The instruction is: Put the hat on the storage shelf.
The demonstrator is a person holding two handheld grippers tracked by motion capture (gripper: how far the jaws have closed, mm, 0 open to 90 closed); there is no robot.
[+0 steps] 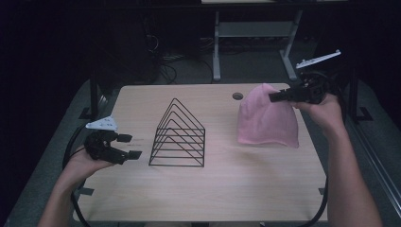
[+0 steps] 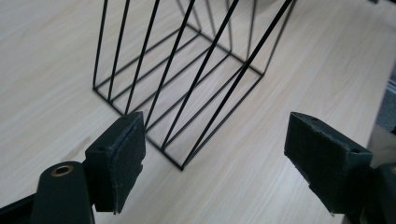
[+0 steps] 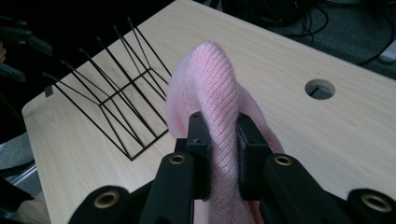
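Holding position over the near left of the bench, left claw has its jaws spread wide with nothing between them. In the left gripper view its pads frame the near corner of the black wire rack, just ahead and apart from it.

Rack stands mid-bench, a row of peaked wire frames on a flat base, its long axis running front to back. No contact with either claw.

Right claw, farther back on the right side, is clamped on the peak of the pink knit hat. The right gripper view shows a fold of hat pinched between nearly closed jaws. Crown pulled up into a point; lower edge looks to rest on the bench, though the frames cannot settle whether all of it touches.

Key relation: hat lies to the right of the rack, well apart, with bare wood between. Right hand is the nearer and already has it. Judgement: the coming move carries the hat leftward toward the rack; rack peaks could snag the hanging knit if it travels low.

Beyond the hat, a round cable hole near the far edge. Past the bench, dark floor and cables.
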